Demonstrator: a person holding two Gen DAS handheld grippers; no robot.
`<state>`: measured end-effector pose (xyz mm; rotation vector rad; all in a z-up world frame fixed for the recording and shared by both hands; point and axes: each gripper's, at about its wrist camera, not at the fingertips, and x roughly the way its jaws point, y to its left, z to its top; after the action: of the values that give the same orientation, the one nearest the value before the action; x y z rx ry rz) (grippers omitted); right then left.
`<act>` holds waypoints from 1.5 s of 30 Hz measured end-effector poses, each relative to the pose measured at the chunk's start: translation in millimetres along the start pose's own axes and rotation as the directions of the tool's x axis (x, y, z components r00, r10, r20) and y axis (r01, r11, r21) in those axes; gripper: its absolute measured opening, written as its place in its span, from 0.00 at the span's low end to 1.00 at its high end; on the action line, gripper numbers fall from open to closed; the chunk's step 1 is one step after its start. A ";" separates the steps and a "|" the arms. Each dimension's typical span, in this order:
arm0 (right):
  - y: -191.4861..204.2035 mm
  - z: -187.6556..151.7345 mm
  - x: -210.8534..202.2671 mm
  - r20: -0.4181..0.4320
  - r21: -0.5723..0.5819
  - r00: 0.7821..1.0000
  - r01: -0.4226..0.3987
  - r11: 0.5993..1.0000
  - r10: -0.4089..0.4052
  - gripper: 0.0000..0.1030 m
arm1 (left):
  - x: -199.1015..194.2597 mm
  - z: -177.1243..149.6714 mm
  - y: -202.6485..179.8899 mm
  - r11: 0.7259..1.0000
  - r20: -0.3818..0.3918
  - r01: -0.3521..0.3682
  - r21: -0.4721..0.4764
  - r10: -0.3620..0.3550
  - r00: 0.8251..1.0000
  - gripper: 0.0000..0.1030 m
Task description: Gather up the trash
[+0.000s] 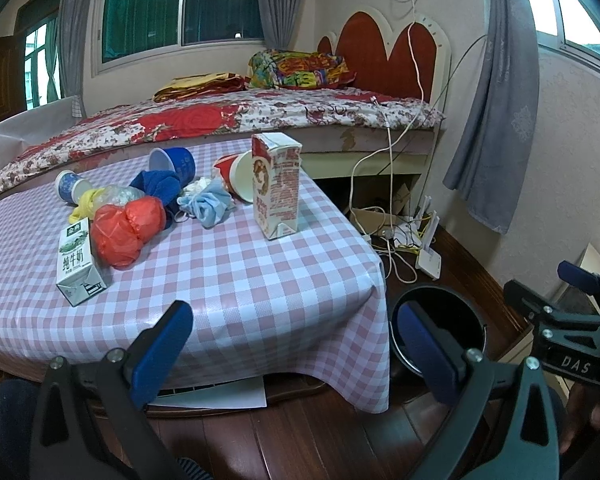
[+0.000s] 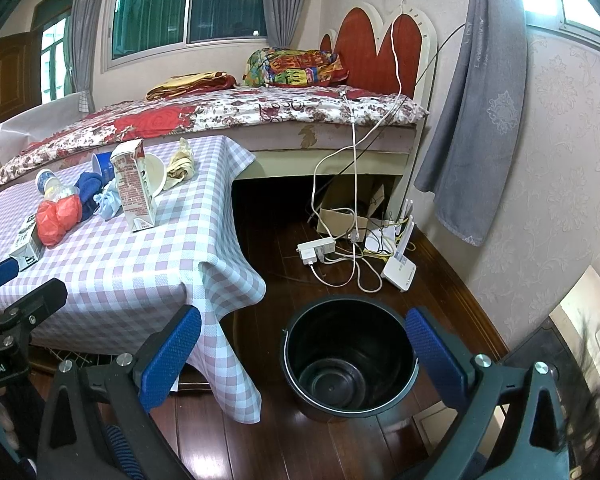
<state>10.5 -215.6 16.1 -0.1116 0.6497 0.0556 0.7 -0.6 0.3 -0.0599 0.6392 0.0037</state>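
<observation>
On the pink checked table [image 1: 240, 280] lies trash: a tall red-and-white carton [image 1: 276, 184] standing upright, a small white milk carton [image 1: 78, 264], a red plastic bag [image 1: 126, 228], a blue cup [image 1: 174, 162] on its side, a blue cloth [image 1: 160, 186], a pale blue wad [image 1: 208, 204] and a paper cup [image 1: 238, 176]. My left gripper [image 1: 292, 332] is open and empty at the table's near edge. The black bin [image 2: 348, 328] stands empty on the floor to the right of the table. My right gripper [image 2: 302, 324] hangs open and empty above it.
A bed [image 2: 220, 116] runs behind the table. Cables, a power strip [image 2: 316, 248], a white router [image 2: 400, 270] and a cardboard box [image 2: 340, 216] clutter the wooden floor beyond the bin. A grey curtain [image 2: 472, 120] hangs by the right wall.
</observation>
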 end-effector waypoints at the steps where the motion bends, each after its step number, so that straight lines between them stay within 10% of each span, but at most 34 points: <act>1: -0.1 0.1 -0.4 0.001 -0.001 1.000 0.000 1.000 0.000 1.00 | 1.1 0.7 -0.7 1.000 0.001 -0.001 0.001 0.001 1.000 1.00; 45: 0.7 0.5 -0.5 -0.001 -0.003 1.000 0.002 1.000 -0.002 1.00 | -1.7 -1.1 1.5 1.000 -0.003 -0.003 -0.004 0.003 1.000 1.00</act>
<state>10.4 -214.9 16.8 -0.1149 0.6504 0.0541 -1.4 0.9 0.4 -0.0628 0.6425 0.0077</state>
